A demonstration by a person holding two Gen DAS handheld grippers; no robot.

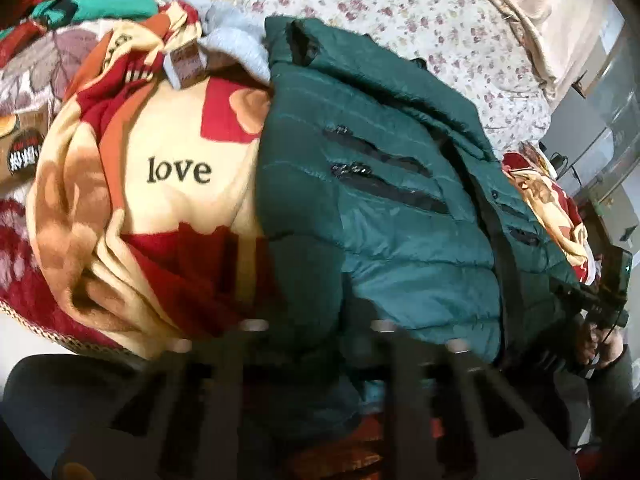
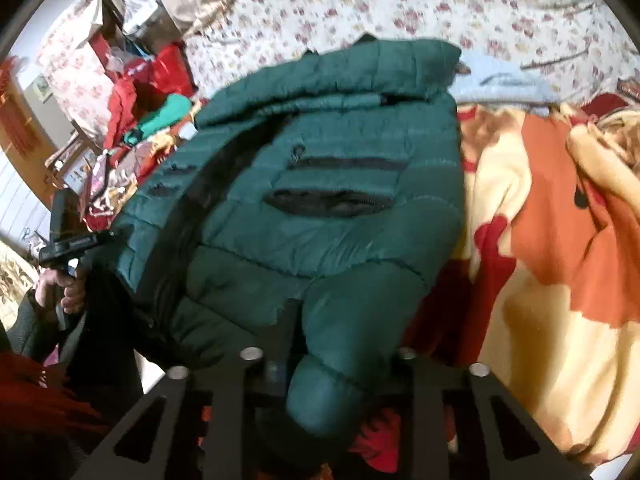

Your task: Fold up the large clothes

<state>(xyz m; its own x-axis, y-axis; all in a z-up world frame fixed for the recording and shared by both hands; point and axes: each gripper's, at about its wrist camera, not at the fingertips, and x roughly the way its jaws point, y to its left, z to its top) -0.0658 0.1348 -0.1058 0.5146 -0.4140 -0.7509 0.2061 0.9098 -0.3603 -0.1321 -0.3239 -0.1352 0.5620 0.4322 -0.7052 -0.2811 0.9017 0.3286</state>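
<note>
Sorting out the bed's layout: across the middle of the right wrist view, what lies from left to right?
Left tool in a hand → green puffer jacket → cream, orange and red blanket.

Bare floral sheet [image 2: 400,8] beyond jacket [image 2: 328,184], blanket [image 2: 540,240] crowding alongside

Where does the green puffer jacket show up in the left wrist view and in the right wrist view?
Left wrist view: the green puffer jacket fills the centre and right, running down to the lower edge.
Right wrist view: it fills the centre, its near end bunched at the bottom.
Shared landmark: the two black zip pockets on the jacket, with the floral bedsheet behind.
</note>
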